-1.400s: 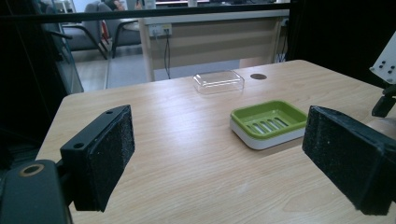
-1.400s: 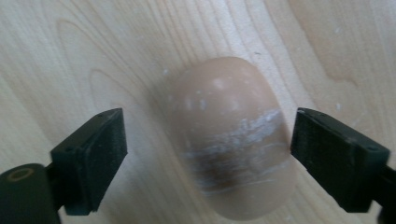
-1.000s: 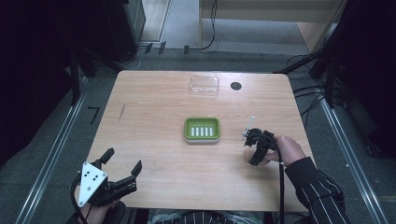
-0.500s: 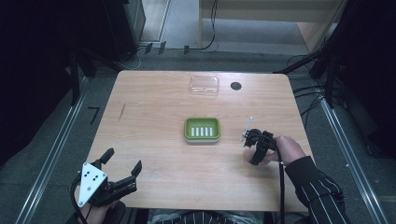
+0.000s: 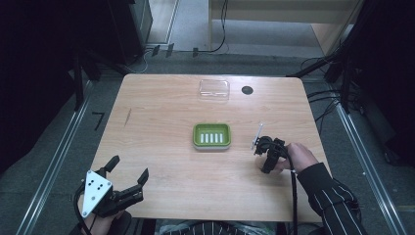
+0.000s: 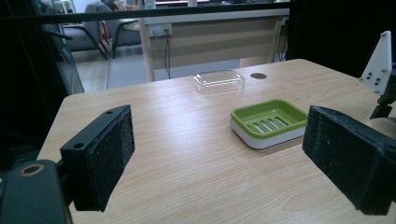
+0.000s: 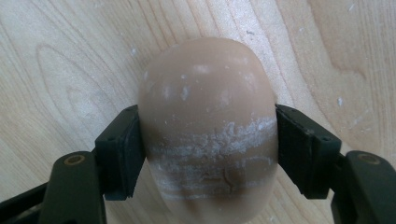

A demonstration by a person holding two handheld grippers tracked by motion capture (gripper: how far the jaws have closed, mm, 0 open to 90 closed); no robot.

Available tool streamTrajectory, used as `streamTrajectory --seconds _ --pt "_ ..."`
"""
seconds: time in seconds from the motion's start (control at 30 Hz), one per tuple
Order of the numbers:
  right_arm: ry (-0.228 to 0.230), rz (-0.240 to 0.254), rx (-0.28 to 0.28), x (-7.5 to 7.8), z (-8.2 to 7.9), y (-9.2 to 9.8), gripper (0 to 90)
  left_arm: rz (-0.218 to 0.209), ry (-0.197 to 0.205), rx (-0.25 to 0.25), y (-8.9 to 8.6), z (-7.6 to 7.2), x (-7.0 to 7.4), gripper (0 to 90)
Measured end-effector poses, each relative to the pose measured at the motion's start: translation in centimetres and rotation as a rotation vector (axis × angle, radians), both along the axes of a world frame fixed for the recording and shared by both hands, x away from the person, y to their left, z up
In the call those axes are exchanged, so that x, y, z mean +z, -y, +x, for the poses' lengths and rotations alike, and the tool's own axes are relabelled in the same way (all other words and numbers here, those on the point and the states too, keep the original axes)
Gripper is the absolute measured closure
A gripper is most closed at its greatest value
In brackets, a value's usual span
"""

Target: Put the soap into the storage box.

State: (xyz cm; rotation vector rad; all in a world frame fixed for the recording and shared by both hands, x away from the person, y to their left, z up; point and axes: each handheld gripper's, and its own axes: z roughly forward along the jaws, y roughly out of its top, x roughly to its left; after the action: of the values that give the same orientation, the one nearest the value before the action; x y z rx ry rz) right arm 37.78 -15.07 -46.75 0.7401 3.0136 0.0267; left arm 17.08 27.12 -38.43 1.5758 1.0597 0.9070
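Wooden table point(image 5: 166, 127), grey floor point(image 5: 63, 147)

The wooden table point(image 5: 161, 147) carries one green soap dish point(image 5: 211, 135), one clear plastic lid point(image 5: 214, 89) and one brown bar of soap point(image 7: 208, 126). Two grippers are present, the left gripper point(image 5: 128, 177) and the right gripper point(image 5: 259, 147), each with two black jaws. The tabletop has one round dark hole point(image 5: 247, 90) beside the lid, and the green dish shows five pale slots in its floor.
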Motion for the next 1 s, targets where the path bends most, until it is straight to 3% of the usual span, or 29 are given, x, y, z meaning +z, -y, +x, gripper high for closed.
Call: streamTrajectory --seconds 0.27,0.43,1.0 --pt "-0.005 0.009 0.014 0.1 -0.2 -0.1 32.0 0.004 0.001 -0.005 0.0 0.1 0.0 9.6" --pt "0.009 0.036 -0.008 1.1 0.0 0.0 32.2 0.004 0.001 -0.004 0.0 0.0 0.0 9.6" --pt "0.029 0.044 0.004 2.4 0.5 -0.7 32.3 0.005 0.001 -0.006 0.0 0.0 0.0 9.6"
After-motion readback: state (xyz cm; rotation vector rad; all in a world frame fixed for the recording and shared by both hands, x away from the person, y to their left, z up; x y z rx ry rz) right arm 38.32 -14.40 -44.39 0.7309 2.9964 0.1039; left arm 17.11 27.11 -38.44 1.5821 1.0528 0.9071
